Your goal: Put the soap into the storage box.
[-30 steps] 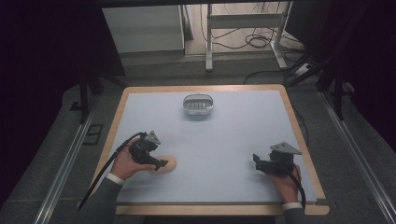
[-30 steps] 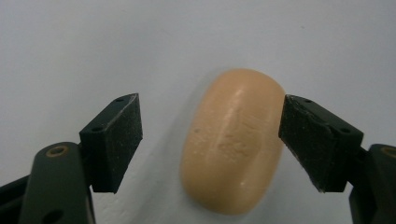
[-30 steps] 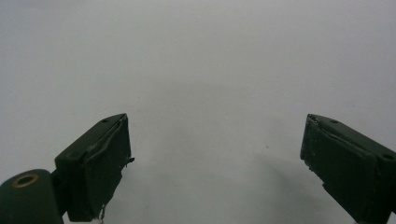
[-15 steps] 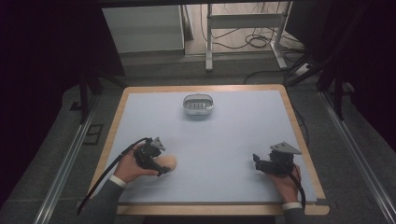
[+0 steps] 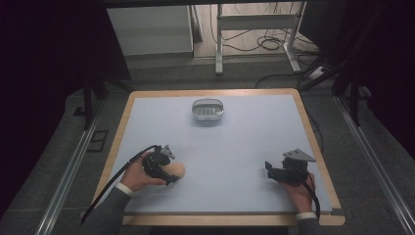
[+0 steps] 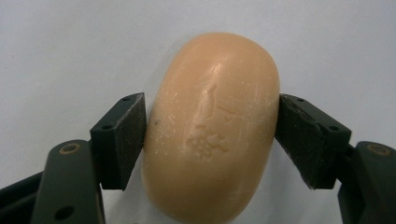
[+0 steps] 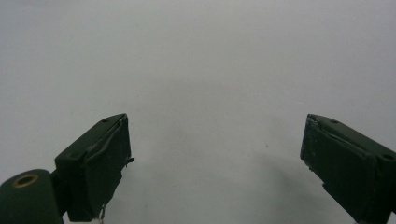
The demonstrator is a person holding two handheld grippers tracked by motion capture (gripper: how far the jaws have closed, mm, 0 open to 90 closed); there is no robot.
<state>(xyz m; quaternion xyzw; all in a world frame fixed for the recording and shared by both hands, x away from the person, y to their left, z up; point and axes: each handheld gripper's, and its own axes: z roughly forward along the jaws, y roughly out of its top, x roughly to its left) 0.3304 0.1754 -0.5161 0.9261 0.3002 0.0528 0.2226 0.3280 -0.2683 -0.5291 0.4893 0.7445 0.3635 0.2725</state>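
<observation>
A peach-coloured oval soap bar (image 6: 212, 126) lies on the pale blue table top, seen at the front left in the high view as the soap bar (image 5: 177, 170). My left gripper (image 6: 212, 121) has both pads pressed against the bar's sides, so it is shut on it; from above, the left gripper (image 5: 170, 174) is tilted down onto the bar. At the front right, my right gripper (image 5: 269, 169) rests low over the table. The right gripper (image 7: 215, 154) stands open with bare table between its fingers.
A small grey soap dish (image 5: 207, 109) with a ribbed insert sits at the far middle of the table. The table (image 5: 244, 137) has a wooden rim. Beyond it are a dark floor, metal stand legs and cables.
My left gripper has moved a little toward the front and right, down onto the soap bar, and now has it between its jaws. The right gripper has stayed put.
</observation>
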